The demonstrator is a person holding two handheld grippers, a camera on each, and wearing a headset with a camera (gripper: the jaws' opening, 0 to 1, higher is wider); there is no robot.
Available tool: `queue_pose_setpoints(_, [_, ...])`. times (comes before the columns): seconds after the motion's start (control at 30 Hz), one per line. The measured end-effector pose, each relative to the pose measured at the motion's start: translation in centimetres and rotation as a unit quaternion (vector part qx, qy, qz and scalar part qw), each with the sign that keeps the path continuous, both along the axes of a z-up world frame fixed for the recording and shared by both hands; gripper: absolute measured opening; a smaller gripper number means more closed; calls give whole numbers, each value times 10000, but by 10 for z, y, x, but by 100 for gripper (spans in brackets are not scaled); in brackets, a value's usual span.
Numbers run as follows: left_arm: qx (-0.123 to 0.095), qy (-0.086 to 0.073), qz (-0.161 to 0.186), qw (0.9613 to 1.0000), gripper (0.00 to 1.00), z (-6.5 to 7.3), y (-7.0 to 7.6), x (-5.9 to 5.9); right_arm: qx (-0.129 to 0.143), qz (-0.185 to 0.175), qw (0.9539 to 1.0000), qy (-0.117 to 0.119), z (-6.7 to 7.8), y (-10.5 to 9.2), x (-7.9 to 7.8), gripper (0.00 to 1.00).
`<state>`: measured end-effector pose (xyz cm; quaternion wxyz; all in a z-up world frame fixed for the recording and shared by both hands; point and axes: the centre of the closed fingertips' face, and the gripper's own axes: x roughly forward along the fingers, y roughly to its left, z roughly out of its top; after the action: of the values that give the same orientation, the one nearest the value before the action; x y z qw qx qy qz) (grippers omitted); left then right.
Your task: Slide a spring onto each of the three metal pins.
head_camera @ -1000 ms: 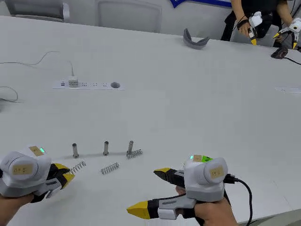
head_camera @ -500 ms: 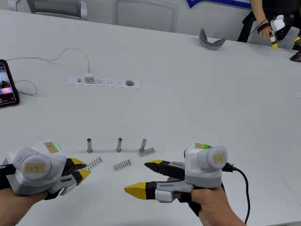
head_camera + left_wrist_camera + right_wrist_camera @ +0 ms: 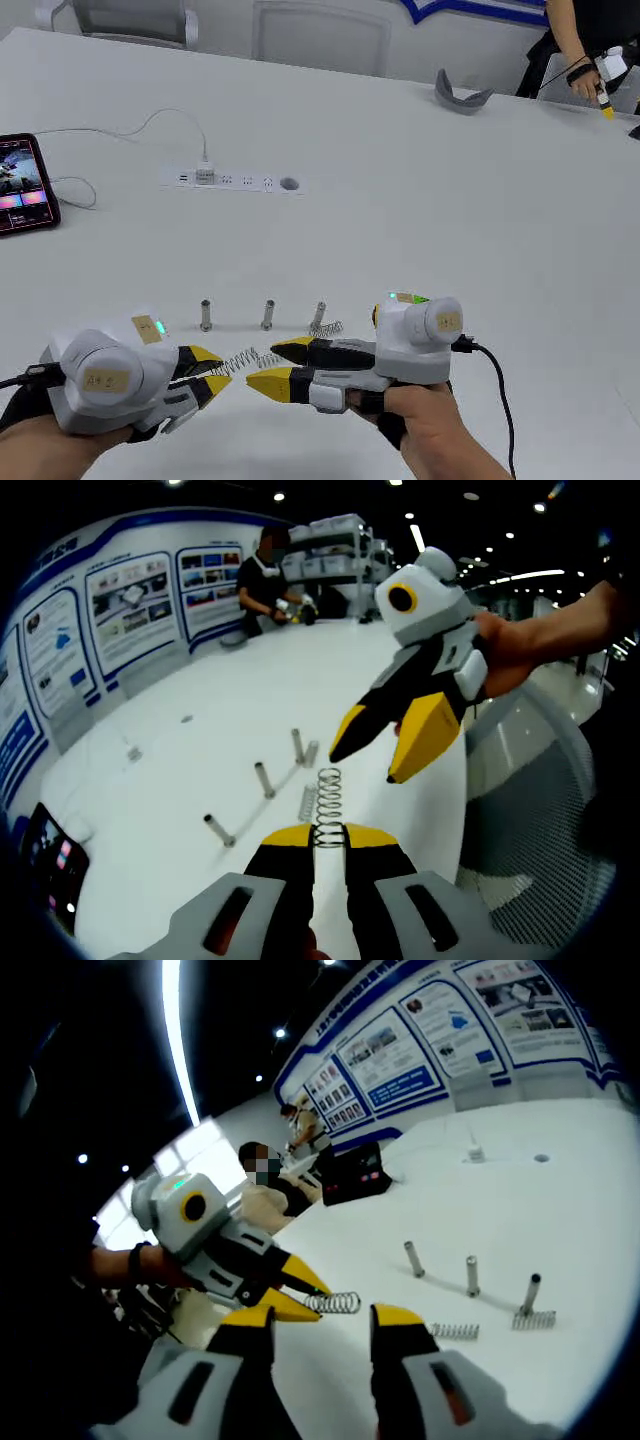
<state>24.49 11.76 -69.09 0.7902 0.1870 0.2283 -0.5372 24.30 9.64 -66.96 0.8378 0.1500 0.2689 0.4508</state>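
Spring (image 3: pixel 327 790) pinched in left claw (image 3: pixel 327 833); right claw (image 3: pixel 322 1315) parted.

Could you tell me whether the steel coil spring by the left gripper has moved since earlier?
Yes. The steel coil spring, held by the left gripper, shifted right of the leftmost metal pin.

A lab or office: white worktable (image 3: pixel 400 230), wall display posters (image 3: pixel 390 1055), office chairs (image 3: pixel 320 35)
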Motion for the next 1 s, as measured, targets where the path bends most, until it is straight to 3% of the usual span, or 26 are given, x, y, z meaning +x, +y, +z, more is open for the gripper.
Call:
queue_pose_setpoints(0.2, [-60, -36, -194, 9998, 10, 6, -10, -8, 86, 37, 9999, 74, 0, 2, -1, 32])
queue_pose_setpoints(0.67, [17, -54, -378, 9993, 10, 3, -9, -10, 171, 47, 9998, 114, 1, 1, -1, 24])
queue_pose_setpoints(0.9, [27, -88, -524, 9986, 10, 3, -12, -13, 24, 220, 9997, 106, 0, -2, -1, 17])
queue_pose_setpoints(1.0, [29, -83, -563, 9984, 10, 2, -14, -13, -177, 337, 9993, -34, -2, -4, -1, 14])
